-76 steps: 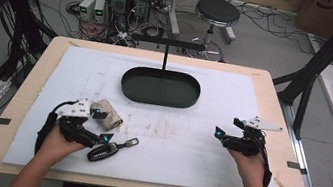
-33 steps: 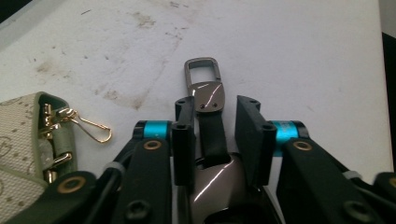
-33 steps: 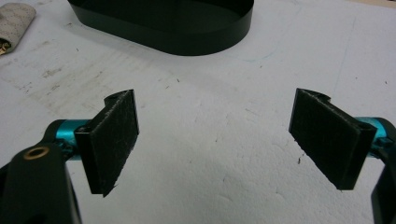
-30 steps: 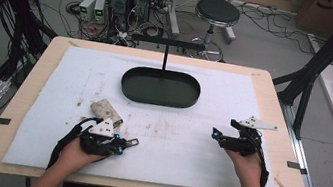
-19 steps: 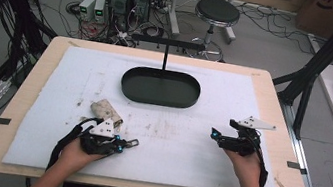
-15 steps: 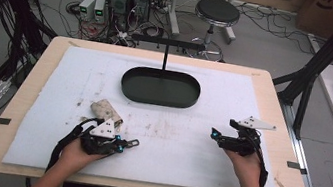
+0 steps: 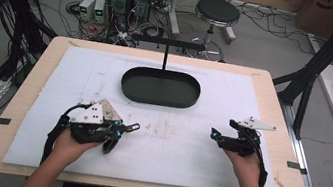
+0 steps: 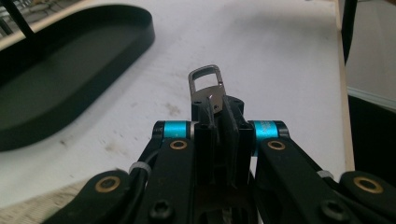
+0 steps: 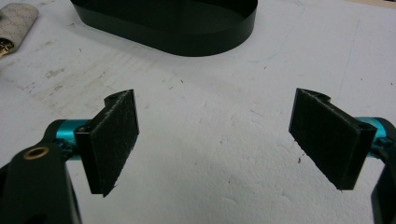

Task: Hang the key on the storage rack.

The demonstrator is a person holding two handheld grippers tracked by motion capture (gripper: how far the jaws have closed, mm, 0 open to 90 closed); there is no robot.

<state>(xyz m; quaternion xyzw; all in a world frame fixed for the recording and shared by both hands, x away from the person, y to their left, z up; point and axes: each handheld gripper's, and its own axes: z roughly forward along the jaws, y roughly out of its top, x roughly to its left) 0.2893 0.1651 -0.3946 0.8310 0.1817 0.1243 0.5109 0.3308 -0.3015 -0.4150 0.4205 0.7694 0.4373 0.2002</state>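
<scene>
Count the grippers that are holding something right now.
1. The left gripper is shut on the car key near the table's front left; the right gripper is open, holding nothing.

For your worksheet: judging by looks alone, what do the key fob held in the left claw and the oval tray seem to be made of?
Key fob: black body, probably plastic; its loop is bright silver and reflective, likely metal. Oval tray: uniform matte black with a thin upright wall, so painted metal or plastic; the look leaves it open. The left claw clamps the fob.

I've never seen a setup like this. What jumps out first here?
Probably the left claw, shut on a black car key with a metal loop, near the front left of the white mat. Next, the black oval tray at the mat's far middle, with a T-shaped stand behind it. The right claw is wide open above bare mat.
</scene>
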